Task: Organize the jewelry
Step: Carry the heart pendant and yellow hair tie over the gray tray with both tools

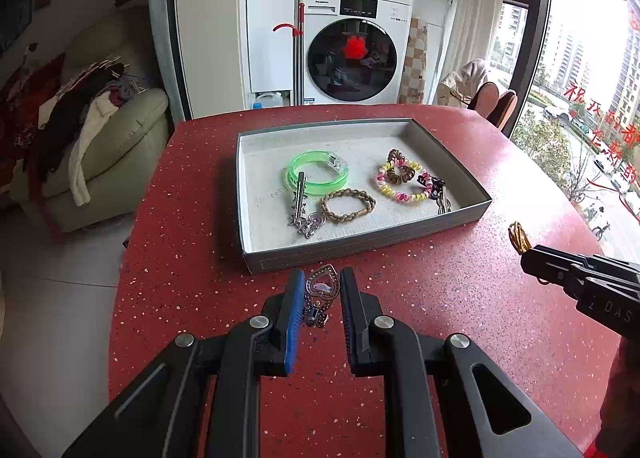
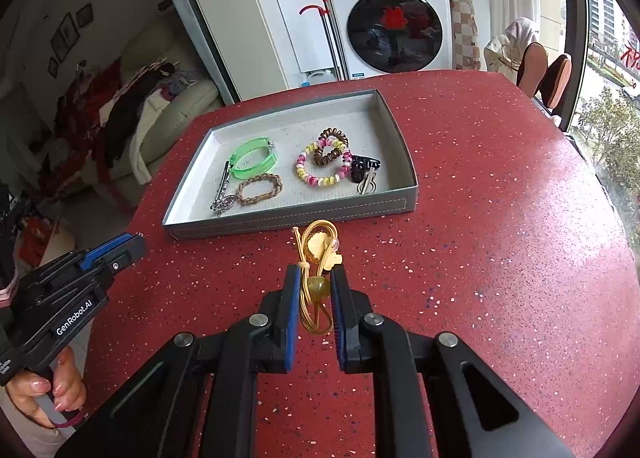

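A grey tray (image 1: 360, 244) (image 2: 288, 217) on the red table holds a green bangle (image 1: 319, 174) (image 2: 254, 159), a brown braided bracelet (image 1: 348, 205) (image 2: 259, 188), a silver clip with chain (image 1: 300, 201), coiled hair ties (image 1: 402, 177) (image 2: 324, 159) and a dark clip (image 2: 362, 169). My left gripper (image 1: 322, 290) is closed on a silver heart pendant (image 1: 322, 288) just in front of the tray. My right gripper (image 2: 316, 286) is closed on a yellow cord hair tie with beads (image 2: 318, 254), near the tray's front wall; it also shows in the left wrist view (image 1: 519, 237).
The red speckled table (image 1: 460, 298) has a rounded edge at left and right. A sofa with clothes (image 1: 100, 129) stands at left, a washing machine (image 1: 352, 57) behind, a window at right.
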{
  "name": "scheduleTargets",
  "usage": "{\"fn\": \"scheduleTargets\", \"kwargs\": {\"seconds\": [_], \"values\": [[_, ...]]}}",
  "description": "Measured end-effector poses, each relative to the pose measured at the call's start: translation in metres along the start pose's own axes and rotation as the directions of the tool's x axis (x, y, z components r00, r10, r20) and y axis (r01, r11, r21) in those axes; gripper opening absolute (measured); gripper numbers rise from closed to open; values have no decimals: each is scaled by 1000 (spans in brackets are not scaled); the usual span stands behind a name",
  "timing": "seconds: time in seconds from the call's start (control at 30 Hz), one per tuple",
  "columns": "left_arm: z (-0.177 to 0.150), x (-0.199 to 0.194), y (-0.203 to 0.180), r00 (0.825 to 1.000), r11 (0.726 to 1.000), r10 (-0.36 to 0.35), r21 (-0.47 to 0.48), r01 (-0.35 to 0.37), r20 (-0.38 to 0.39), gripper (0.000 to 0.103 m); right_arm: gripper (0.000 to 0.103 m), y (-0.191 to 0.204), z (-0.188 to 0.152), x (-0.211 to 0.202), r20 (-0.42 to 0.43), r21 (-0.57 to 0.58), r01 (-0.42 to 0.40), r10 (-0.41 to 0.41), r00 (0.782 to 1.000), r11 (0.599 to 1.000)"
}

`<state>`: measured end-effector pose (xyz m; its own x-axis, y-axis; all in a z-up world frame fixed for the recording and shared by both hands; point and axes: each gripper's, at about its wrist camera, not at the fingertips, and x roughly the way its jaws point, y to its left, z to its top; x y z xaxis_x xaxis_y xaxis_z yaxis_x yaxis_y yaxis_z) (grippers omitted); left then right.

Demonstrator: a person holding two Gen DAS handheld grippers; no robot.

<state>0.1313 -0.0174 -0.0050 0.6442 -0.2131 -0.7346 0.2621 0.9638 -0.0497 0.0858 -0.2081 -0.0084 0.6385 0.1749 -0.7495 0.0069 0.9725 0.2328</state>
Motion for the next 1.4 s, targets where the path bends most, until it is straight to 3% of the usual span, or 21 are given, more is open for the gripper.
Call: {"fn": "scheduleTargets", "kwargs": {"seconds": [0.5, 0.93, 1.17, 1.4], "values": [[26, 18, -1, 1000, 1000, 18, 4, -18, -2, 37, 16, 3, 35, 15, 6, -26, -22, 23, 1000, 999], [88, 35, 7, 995, 996, 85, -23, -84, 46, 37, 16, -4, 97, 38, 40, -4, -51, 52, 998, 999], [120, 56, 14, 989, 989, 130, -84, -124, 70, 37, 16, 0, 119, 60, 49, -24, -49, 50, 998, 999], [106, 95, 6, 987, 986, 157, -52, -157, 10, 37, 16, -2, 115, 91, 4, -37, -33, 33, 999, 999]]}}
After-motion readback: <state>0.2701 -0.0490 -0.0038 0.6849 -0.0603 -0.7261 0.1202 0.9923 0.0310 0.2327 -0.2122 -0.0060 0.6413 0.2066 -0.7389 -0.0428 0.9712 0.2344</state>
